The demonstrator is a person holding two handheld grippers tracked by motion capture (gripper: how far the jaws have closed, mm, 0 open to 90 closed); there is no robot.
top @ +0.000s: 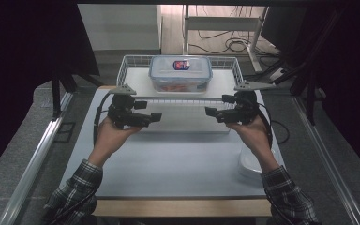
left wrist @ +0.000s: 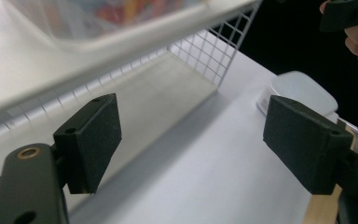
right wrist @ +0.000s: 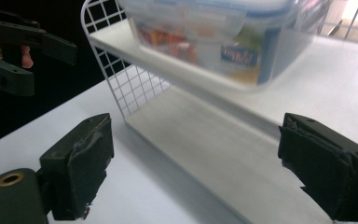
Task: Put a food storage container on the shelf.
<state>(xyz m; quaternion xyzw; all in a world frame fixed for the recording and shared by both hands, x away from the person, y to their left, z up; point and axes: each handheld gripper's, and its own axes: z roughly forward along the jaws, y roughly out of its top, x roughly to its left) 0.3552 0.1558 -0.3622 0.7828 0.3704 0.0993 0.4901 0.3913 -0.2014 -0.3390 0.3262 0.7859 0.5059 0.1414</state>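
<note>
A clear plastic food box (top: pixel 180 72) with a blue-rimmed lid stands on the upper shelf of a white wire rack (top: pixel 130 62) at the back of the table. Its colourful contents show blurred in the right gripper view (right wrist: pixel 214 32). My left gripper (top: pixel 149 110) hovers in front of the rack's left end, open and empty; its pads (left wrist: pixel 95 135) frame the rack's lower board. My right gripper (top: pixel 218 105) faces it from the rack's right end, also open with nothing between its jaws (right wrist: pixel 196 161). Both point inward toward each other.
A white rounded dish or lid (top: pixel 251 164) lies at the table's right edge, by my right forearm. The white table top (top: pixel 168 159) stretches in front of the rack. Metal rails run along both sides, and cables lie on the floor behind.
</note>
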